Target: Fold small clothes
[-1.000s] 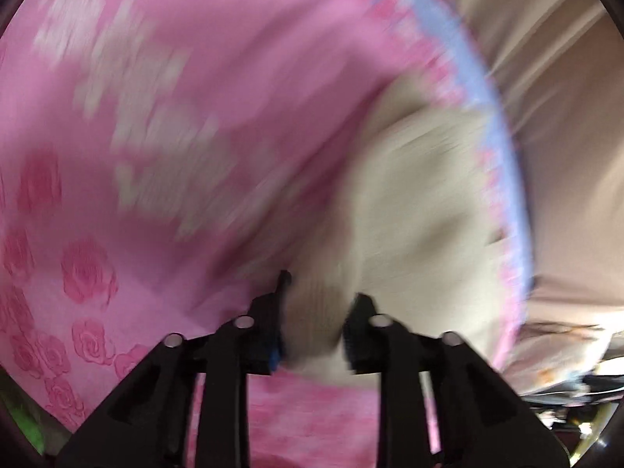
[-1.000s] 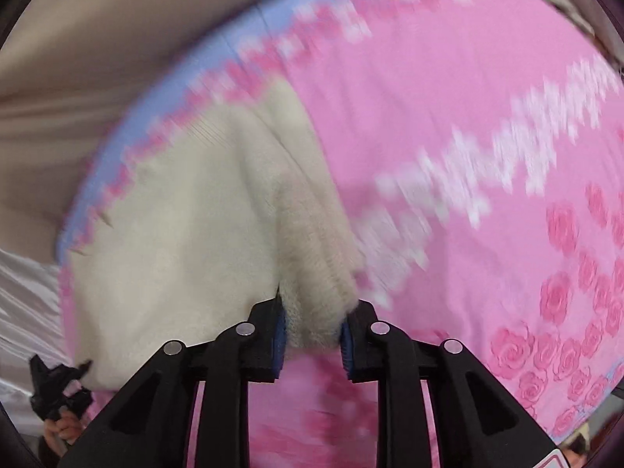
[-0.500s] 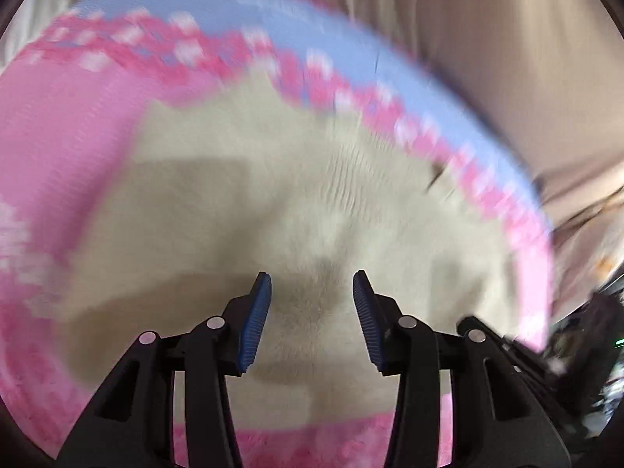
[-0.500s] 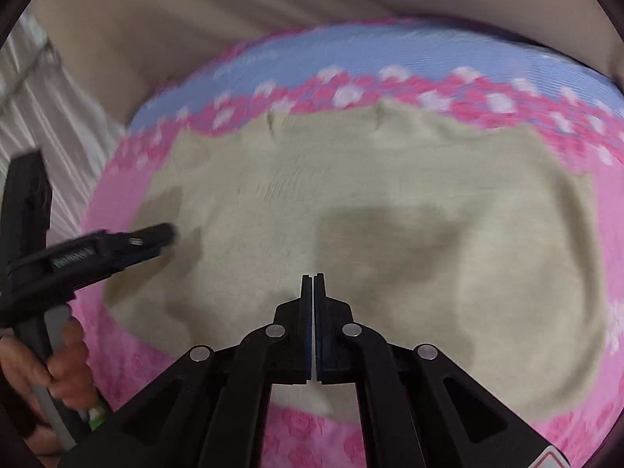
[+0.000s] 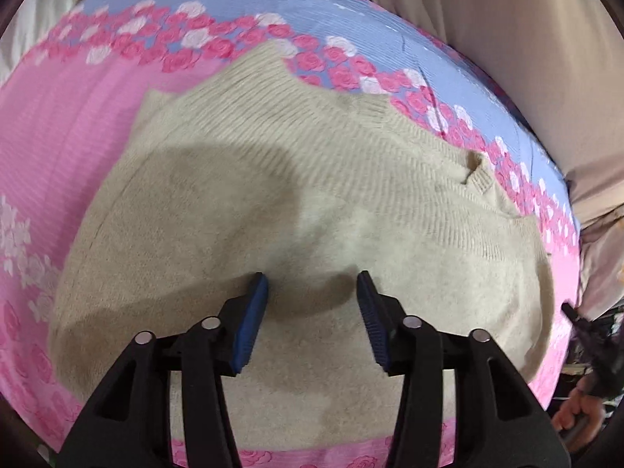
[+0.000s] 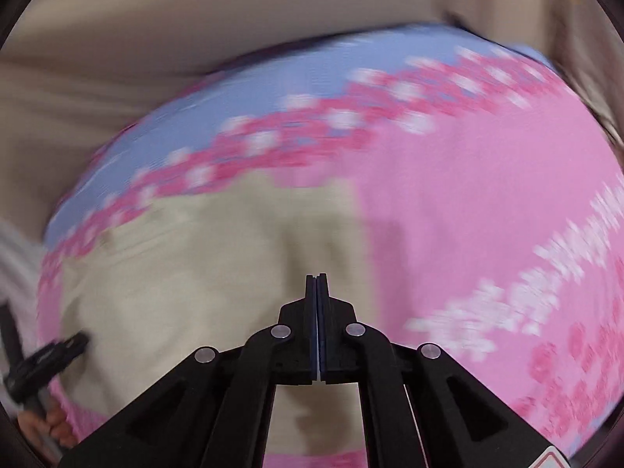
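Observation:
A small beige knit garment [image 5: 312,202] lies flat on a pink rose-print bedsheet [image 5: 70,124]. My left gripper [image 5: 312,286] is open and empty, hovering over the middle of the garment. In the right wrist view the same garment [image 6: 187,273] fills the lower left. My right gripper [image 6: 316,277] is shut with nothing between its fingers, above the garment's right edge. The left gripper [image 6: 50,355] shows at that view's left edge, and the right gripper [image 5: 585,327] shows at the far right of the left wrist view.
The sheet has a blue band [image 5: 351,15] with pink and white roses along its far edge. Beige fabric [image 5: 507,39] lies beyond the bed. The pink sheet [image 6: 468,214] extends to the right of the garment.
Both grippers let go of the garment, which now lies flat. The left gripper opened; the right gripper shut empty and swung right, so the garment sits further left in its view.

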`<state>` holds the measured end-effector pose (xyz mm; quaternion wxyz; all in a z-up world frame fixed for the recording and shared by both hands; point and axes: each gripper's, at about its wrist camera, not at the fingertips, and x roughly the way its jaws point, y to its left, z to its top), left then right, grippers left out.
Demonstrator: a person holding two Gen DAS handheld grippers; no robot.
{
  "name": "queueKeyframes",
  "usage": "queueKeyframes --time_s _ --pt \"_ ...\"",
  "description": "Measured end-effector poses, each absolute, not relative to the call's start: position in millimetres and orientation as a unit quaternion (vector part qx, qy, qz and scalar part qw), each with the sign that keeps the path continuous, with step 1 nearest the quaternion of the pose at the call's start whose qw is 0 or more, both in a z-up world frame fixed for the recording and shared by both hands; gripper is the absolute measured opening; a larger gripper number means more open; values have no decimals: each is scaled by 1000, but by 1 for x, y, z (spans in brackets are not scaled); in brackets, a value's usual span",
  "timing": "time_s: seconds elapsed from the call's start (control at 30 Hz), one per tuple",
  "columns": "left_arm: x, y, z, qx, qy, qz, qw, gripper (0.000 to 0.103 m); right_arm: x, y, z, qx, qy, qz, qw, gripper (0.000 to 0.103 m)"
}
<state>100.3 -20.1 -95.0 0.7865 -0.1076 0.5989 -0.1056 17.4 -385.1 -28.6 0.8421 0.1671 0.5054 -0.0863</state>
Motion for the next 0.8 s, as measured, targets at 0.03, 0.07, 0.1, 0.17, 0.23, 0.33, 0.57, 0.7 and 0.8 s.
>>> queueKeyframes --time_s 0.03,0.07,0.1,0.17,0.23,0.33,0.57,0.7,0.8 --pt "102 -23 -95 -98 601 -102 787 48 24 -371 -29 146 509 -78 845 3" --pt "105 -24 -97 -93 603 -100 786 48 33 -361 -32 128 512 -76 846 3" --pt "107 -25 -96 -87 605 -98 785 48 40 -355 -33 112 514 -83 846 4" --pt "113 -22 -91 -86 601 -93 789 48 53 -359 -31 97 511 -115 847 21" --pt "118 -10 -81 -86 586 -78 802 58 57 -381 -26 102 494 -129 854 56" --pt "132 8 -78 -82 573 -48 814 65 72 -401 -32 92 506 -143 846 57" --pt "176 15 -101 -58 585 -21 809 65 87 -419 -76 144 552 -136 810 44" --pt "187 17 -103 -43 578 -30 814 42 83 -422 -74 171 537 -120 817 8" --pt "194 27 -95 -71 574 -33 815 27 82 -427 -50 181 497 -121 840 7"
